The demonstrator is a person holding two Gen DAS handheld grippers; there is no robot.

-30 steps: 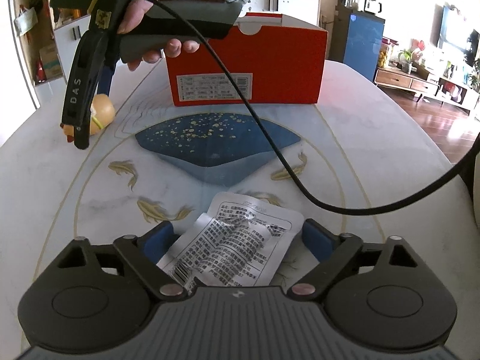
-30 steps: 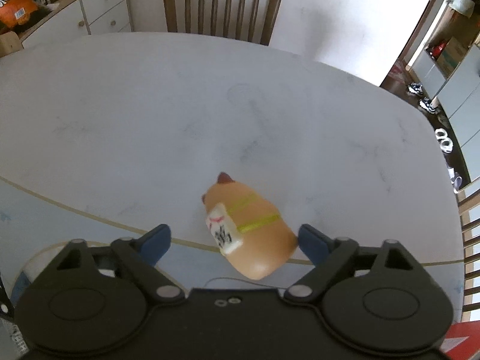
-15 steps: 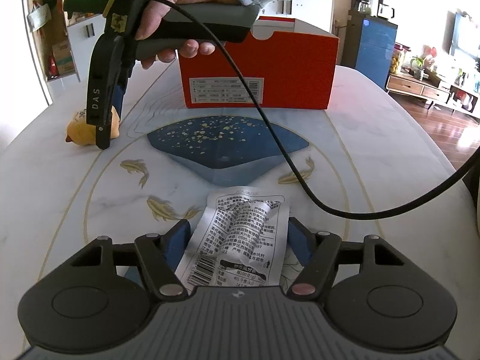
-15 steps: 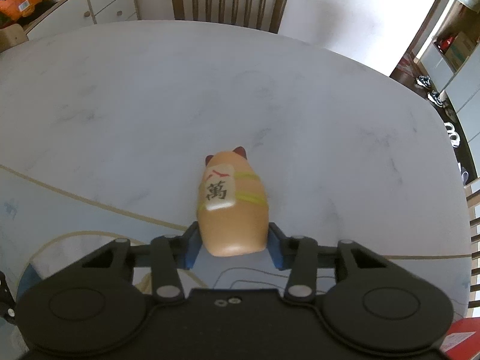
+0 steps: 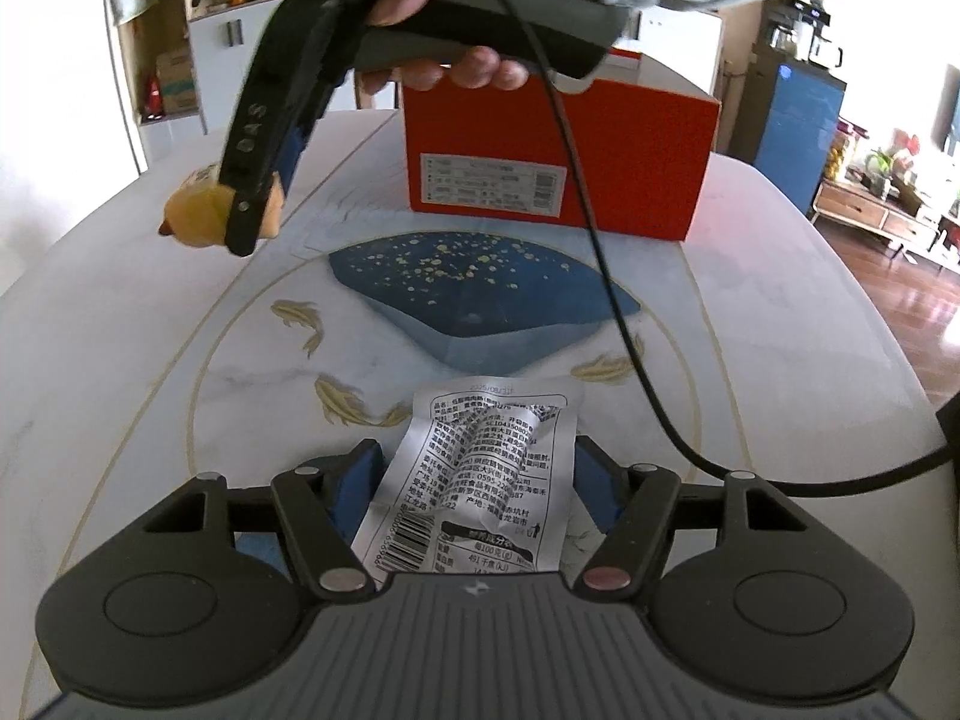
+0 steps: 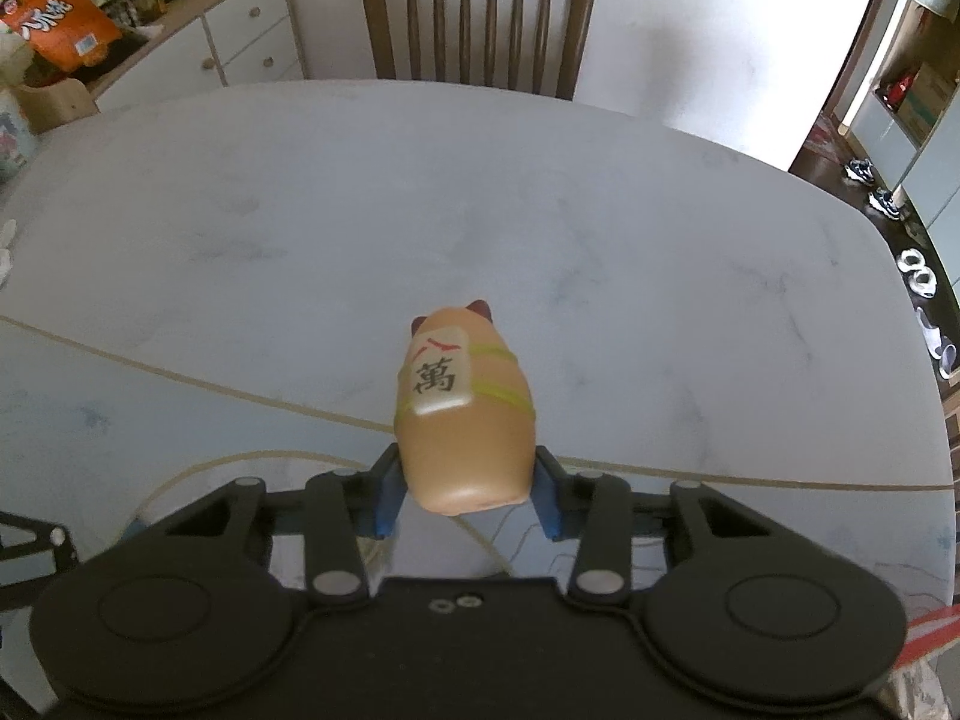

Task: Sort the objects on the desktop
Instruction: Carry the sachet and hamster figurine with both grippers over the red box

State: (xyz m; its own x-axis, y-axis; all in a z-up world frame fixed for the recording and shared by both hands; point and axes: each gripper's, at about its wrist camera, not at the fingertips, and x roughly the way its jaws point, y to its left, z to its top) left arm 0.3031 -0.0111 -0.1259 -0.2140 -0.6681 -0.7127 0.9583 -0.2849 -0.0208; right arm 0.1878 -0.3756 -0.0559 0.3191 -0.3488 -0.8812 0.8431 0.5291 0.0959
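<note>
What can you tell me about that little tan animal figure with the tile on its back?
The hamster-like figurine is a smooth, rounded tan toy that looks like soft rubber or vinyl, with two small dark-red ears, yellow-green straps and a white mahjong tile bearing a black character and red strokes. It points away from the right-wrist camera, its rear end squeezed between the blue pads of the closing right tool, apparently lifted off the marble-patterned table.

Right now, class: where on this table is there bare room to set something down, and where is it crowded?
Bare: the wide white marble stretch between the cat figurine and the chair, and the blue painted patch between the silver packet and the red shoebox. Crowded: near the shoebox's left end, where the right tool holds the figurine.
</note>
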